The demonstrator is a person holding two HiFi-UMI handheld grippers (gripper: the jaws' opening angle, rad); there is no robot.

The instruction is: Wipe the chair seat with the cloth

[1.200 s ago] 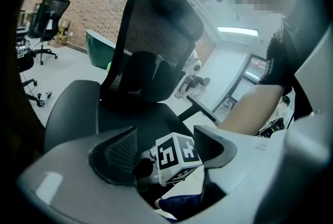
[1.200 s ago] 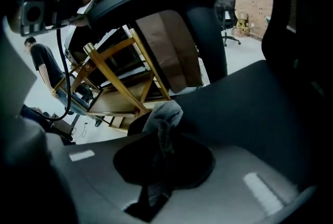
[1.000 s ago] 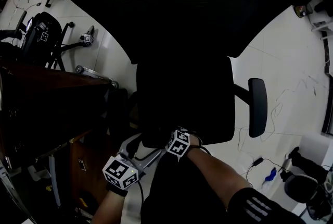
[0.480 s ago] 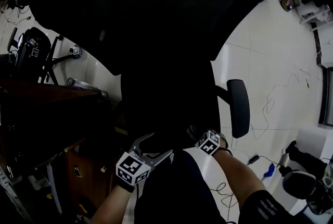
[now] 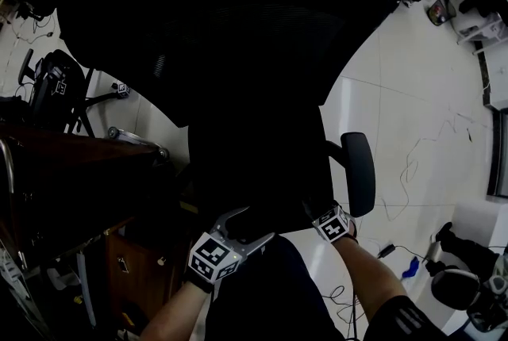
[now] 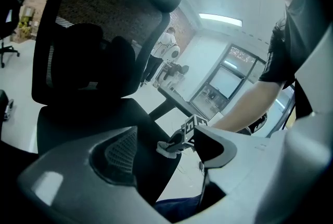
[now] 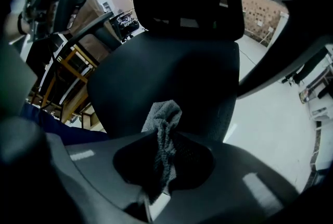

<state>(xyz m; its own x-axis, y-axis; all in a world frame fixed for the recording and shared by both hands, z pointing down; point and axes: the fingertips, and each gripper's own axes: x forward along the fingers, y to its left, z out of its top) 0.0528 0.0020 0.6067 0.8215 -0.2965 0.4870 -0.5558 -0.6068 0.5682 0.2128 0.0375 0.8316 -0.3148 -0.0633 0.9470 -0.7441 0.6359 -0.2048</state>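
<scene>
cloth [image 7: 164, 120] at chair seat [image 7: 171, 79] front, desk [image 5: 71, 153] at left

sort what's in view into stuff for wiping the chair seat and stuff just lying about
For the job:
cloth, clamped in the right gripper
chair seat
left gripper, open and empty

Lying about:
second office chair
wooden desk
floor cables

- Chair seat [image 7: 166, 82]: plain black.
- Backrest [image 6: 88, 4]: black, open mesh weave.
- Cloth [image 7: 165, 124]: grey, nubbly looped texture.
- Left tool [image 5: 249, 225]: pale grey fingers; cube with black-and-white square markers.
- Floor [image 5: 429, 93]: white tile, thin dark joints.
- Sleeve [image 5: 401, 319]: black, white stripes.
- Bench [image 5: 71, 153]: dark brown wood.
</scene>
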